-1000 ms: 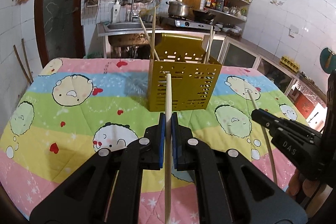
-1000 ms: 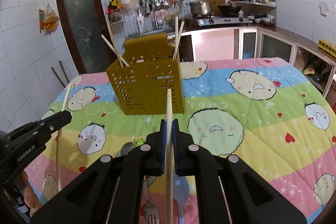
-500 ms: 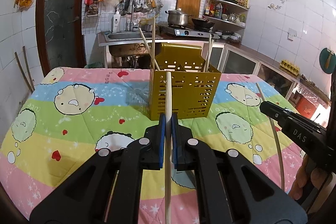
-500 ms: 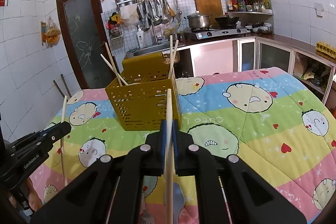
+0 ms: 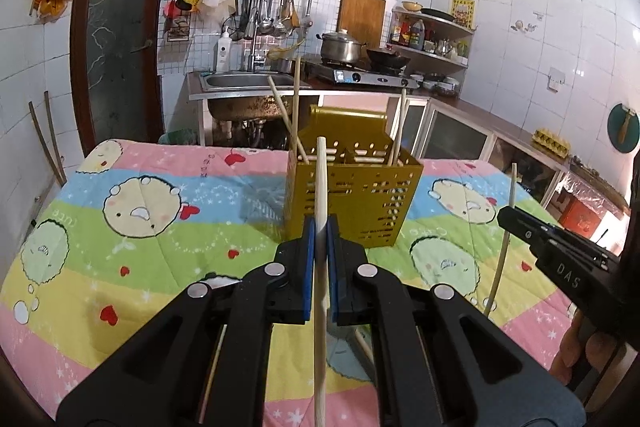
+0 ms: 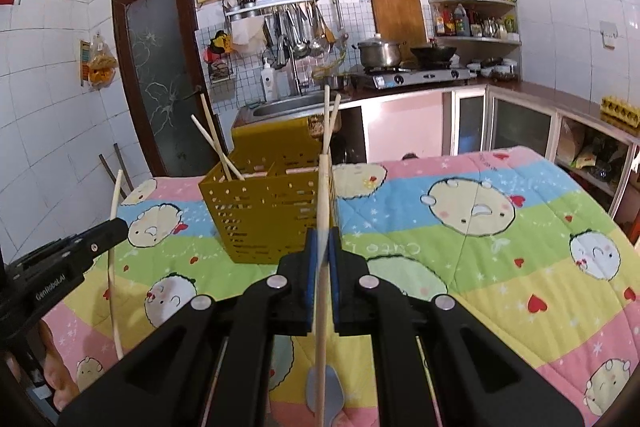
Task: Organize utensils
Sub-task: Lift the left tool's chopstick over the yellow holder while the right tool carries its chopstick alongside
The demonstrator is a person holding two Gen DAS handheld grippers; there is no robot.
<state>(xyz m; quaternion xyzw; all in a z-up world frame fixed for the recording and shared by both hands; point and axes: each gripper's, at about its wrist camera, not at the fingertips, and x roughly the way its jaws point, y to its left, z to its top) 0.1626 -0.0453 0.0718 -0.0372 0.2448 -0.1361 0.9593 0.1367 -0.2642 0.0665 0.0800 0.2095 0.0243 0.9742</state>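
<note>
Left wrist view shows the left hand-held gripper [image 5: 320, 227] closed tight on a pale wooden chopstick [image 5: 320, 307], which runs up between the blue pads and ends in front of the yellow utensil holder [image 5: 360, 199]. This holder stands upright on the worktop [image 5: 120, 247], which is covered with a colourful cartoon cloth, and its walls have many small slots. Four chopsticks already stand inside it: two lean to the left in the left compartment [image 5: 288, 115], and two stand near the right back corner [image 5: 400, 123]. In the right wrist view the right hand-held gripper [image 6: 322, 239] is also closed on one chopstick [image 6: 321, 287], with the stick pointing up toward the near right corner of the holder. Each gripper appears in the other's view at the side, well apart from the holder, with its thin stick rising above the black fingers [image 5: 520, 221]. Under the right gripper a grey-blue spoon [image 6: 326, 391] lies on the cloth, partly hidden by the gripper body. Behind the worktop are a steel sink [image 5: 244, 81] and a stove with a pot [image 5: 344, 47].
</note>
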